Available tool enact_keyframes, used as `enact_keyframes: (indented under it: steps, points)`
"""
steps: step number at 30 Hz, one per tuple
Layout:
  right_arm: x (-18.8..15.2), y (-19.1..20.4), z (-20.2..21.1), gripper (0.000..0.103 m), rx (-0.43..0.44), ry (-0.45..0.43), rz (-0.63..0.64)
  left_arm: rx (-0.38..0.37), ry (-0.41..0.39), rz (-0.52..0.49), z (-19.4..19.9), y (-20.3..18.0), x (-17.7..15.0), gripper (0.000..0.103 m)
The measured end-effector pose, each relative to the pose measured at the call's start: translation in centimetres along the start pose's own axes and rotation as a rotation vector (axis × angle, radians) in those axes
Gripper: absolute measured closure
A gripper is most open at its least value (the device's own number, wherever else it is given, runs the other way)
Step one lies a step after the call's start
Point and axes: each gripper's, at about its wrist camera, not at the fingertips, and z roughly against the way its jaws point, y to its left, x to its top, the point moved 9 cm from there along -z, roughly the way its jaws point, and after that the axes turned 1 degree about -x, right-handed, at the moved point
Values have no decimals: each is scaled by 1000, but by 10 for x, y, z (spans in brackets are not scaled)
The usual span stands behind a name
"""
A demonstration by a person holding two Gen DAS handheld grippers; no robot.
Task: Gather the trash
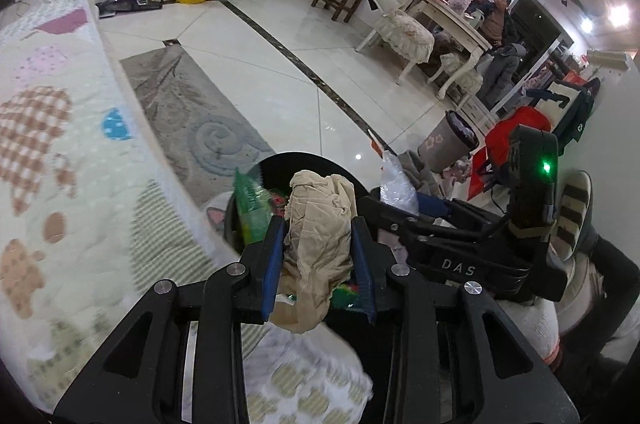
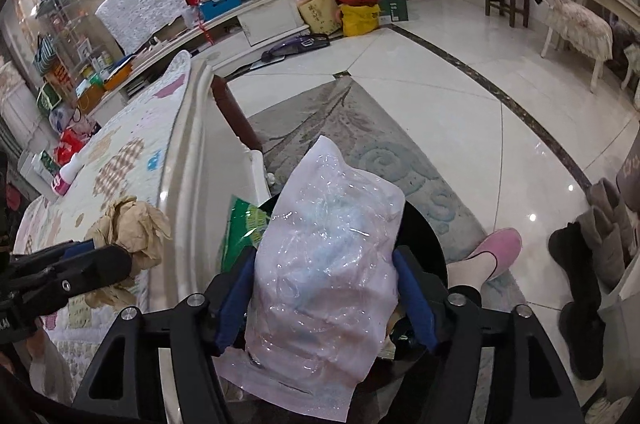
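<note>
My left gripper is shut on a crumpled beige paper wad, held just over a black trash bin with a green wrapper inside. To its right, my right gripper carries a clear plastic package. In the right wrist view, my right gripper has the clear plastic package upright between its blue pads, edges against both, above the black bin and green wrapper. The left gripper with the beige wad shows at the left.
A quilt-covered surface borders the bin on the left, over a grey rug. A second grey bin stands farther right. A pink slipper and boots lie near the bin. A person sits far off.
</note>
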Motion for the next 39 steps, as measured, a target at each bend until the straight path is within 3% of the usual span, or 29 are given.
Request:
enact_keyframes:
  steps: [2, 4, 11, 27, 39]
  points:
    - [0, -5, -5, 22, 2, 7, -23, -5, 6, 3, -7, -1, 0, 52]
    - [0, -10, -7, 22, 7, 8, -51, -6, 5, 11, -9, 2, -1, 45]
    - [-8, -14, 0, 22, 6, -1, -63, 29, -9, 22, -3, 10, -3, 44]
    - [-22, 24, 23, 22, -31, -95, 4, 320, -150, -59, 39, 36, -14, 44]
    - [-22, 53, 59, 22, -72, -201, 44, 362, -241, -95, 74, 32, -20, 44]
